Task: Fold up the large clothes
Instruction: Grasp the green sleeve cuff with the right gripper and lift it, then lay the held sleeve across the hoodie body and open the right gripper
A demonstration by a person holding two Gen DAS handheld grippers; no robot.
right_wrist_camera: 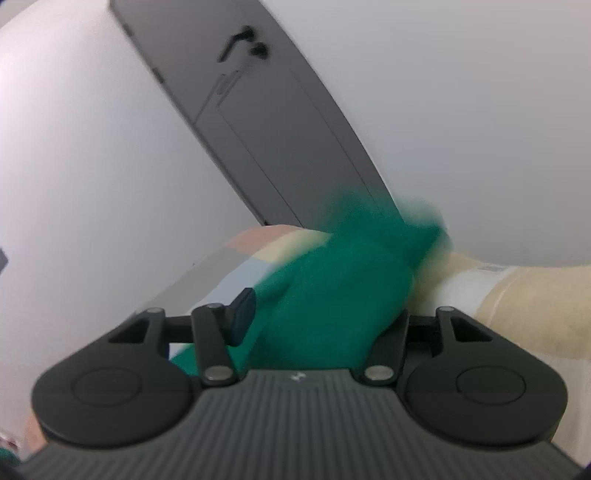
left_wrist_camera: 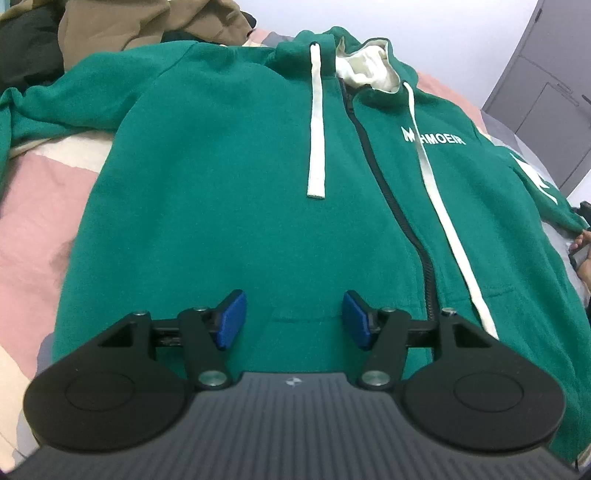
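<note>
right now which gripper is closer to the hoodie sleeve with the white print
Right. The right gripper has green sleeve fabric between its jaws, though blur hides whether the pads press it. The left gripper hangs open over the hoodie hem, well away from that sleeve.

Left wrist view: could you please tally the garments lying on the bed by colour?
Green zip hoodie: 1
Tan garment: 1
Black garment: 1
Total: 3
</note>
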